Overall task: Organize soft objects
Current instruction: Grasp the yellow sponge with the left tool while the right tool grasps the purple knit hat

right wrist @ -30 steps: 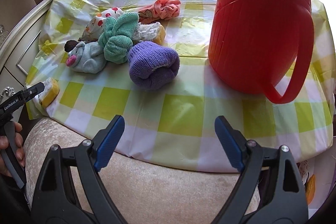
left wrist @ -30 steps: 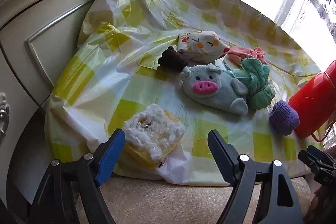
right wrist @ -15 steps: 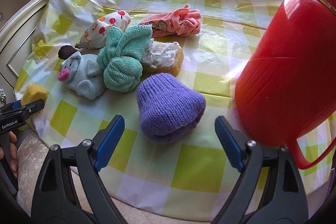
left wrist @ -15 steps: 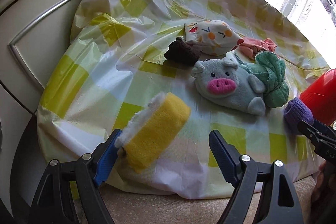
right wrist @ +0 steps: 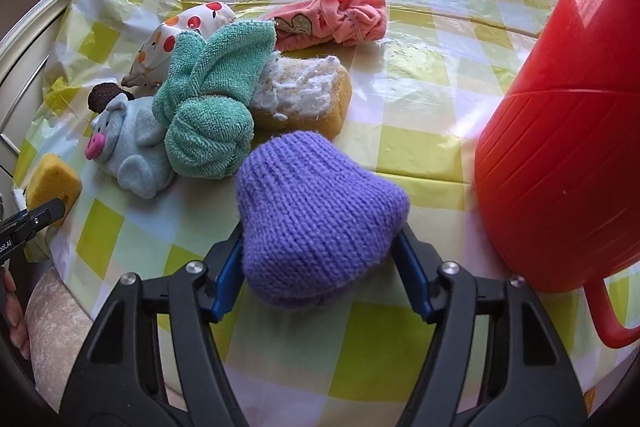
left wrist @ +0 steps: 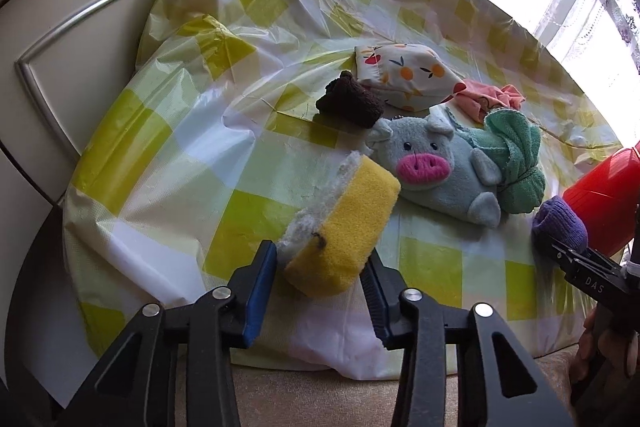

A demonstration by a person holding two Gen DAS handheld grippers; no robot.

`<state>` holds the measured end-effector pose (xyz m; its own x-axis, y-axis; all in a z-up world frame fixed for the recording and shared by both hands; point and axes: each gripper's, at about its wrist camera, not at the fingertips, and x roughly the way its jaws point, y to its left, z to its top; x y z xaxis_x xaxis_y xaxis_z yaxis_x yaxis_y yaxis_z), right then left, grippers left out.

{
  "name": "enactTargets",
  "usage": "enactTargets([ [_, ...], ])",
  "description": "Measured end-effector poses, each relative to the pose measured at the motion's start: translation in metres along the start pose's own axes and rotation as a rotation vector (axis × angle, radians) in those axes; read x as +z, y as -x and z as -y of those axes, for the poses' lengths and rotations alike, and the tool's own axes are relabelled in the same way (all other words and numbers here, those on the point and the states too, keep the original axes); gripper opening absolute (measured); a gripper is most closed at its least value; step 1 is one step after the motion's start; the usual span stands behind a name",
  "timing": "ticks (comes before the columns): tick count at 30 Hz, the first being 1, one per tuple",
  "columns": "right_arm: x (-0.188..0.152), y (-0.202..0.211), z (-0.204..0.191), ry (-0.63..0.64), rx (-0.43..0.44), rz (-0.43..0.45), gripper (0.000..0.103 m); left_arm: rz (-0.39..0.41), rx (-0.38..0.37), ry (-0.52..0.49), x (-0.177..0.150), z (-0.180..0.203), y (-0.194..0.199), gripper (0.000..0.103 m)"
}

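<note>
Slippage is our worry: our left claw [left wrist: 320, 267] pinches only the near end of the yellow foam sponge [left wrist: 344, 227] at the counter [left wrist: 168, 163] edge, our right claw [right wrist: 320, 267] squeezes the springy purple knitted sock [right wrist: 316, 215] beside the red plastic jug [right wrist: 568, 131], so either may pop free.

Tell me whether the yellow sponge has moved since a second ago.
Yes. The yellow sponge, clamped in the left gripper, has turned onto its edge and come closer to the pig, away from the tablecloth's near edge.
</note>
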<state>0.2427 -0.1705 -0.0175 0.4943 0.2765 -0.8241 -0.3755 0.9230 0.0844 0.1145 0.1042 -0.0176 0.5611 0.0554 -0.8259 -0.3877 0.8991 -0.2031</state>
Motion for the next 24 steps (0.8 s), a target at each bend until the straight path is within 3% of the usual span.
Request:
enactTargets([
  [5,-0.003,0.006,-0.003,0.014,0.014,0.02,0.064,0.048,0.012,-0.024,-0.001,0.006,0.011,0.032],
  [14,-0.012,0.026,-0.005,0.014,0.032,0.049,0.064,0.075,-0.017,-0.074,-0.009,0.031,0.028,0.031],
  [24,-0.042,0.065,0.014,-0.051,0.069,0.08,0.064,0.118,-0.123,-0.161,-0.029,0.081,0.05,0.031],
])
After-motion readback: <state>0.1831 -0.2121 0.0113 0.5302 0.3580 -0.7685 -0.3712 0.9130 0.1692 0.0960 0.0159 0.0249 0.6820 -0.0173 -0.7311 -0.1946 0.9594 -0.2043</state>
